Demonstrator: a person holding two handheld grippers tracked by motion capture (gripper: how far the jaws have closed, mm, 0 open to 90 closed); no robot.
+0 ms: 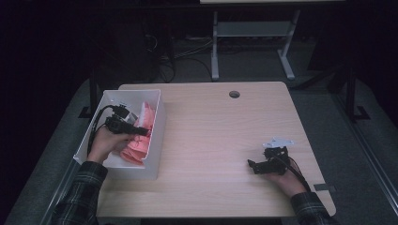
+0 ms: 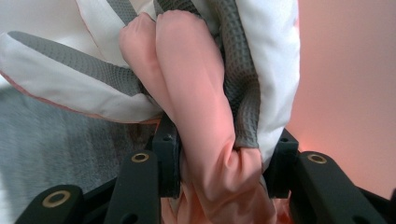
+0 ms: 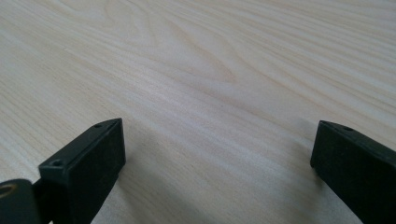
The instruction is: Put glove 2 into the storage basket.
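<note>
Left gripper [image 1: 133, 130] is down inside the white bin [image 1: 157, 136] at the near-left of the table [image 1: 220, 140], jaws pinched on a bunched fold of the pink cloth [image 1: 138, 140]. Left gripper view confirms it: pink fabric [image 2: 205, 140] squeezed between both jaws, with a white-and-grey waffle-textured layer [image 2: 243, 84] caught in the same bite on one side. My guess is I grabbed at a gathered ridge because that gives the jaws something thick to clamp, rather than flat fabric that slips. The cloth is in the bin, piled against its right wall, not lifted clear. Right gripper [image 1: 256, 165] is parked on the near-right of the table, well apart from the bin, jaws spread wide over bare wood, holding nothing; right gripper view has just wood grain [image 3: 201, 70] between the jaws. Likely kept there so it's out of the way, ready to take a second corner once the cloth comes out. Risk as I see it: the extra white layer in the bite may drag more out than intended.
</note>
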